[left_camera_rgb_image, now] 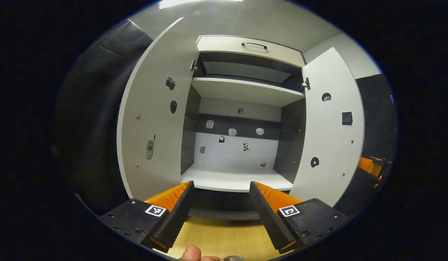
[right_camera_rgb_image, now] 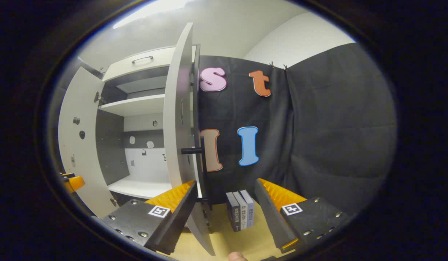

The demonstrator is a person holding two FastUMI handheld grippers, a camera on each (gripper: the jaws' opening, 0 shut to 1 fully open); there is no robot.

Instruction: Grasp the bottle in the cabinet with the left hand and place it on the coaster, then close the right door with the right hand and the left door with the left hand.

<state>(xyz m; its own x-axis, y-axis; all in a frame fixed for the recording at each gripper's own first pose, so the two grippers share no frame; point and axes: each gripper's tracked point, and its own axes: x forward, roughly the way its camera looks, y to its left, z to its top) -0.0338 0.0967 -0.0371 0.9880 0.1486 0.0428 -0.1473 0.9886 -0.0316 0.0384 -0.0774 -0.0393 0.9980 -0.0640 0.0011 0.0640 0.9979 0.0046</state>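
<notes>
Left gripper view shows my left gripper (left_camera_rgb_image: pixel 221 203) with its fingers spread wide and nothing between them, low over the wooden table (left_camera_rgb_image: pixel 224 235), and a small round metal top (left_camera_rgb_image: pixel 233 258) peeks in at the bottom edge, though I cannot tell if it is the bottle. Past the fingers stands the cabinet (left_camera_rgb_image: pixel 242 90) with its left door (left_camera_rgb_image: pixel 151 119) and right door (left_camera_rgb_image: pixel 331 134) both swung open. My right gripper (right_camera_rgb_image: pixel 224 203) is spread wide too, holding nothing, with the right door's edge (right_camera_rgb_image: pixel 178 119) just beside its left finger and three books (right_camera_rgb_image: pixel 240 214) standing behind.
</notes>
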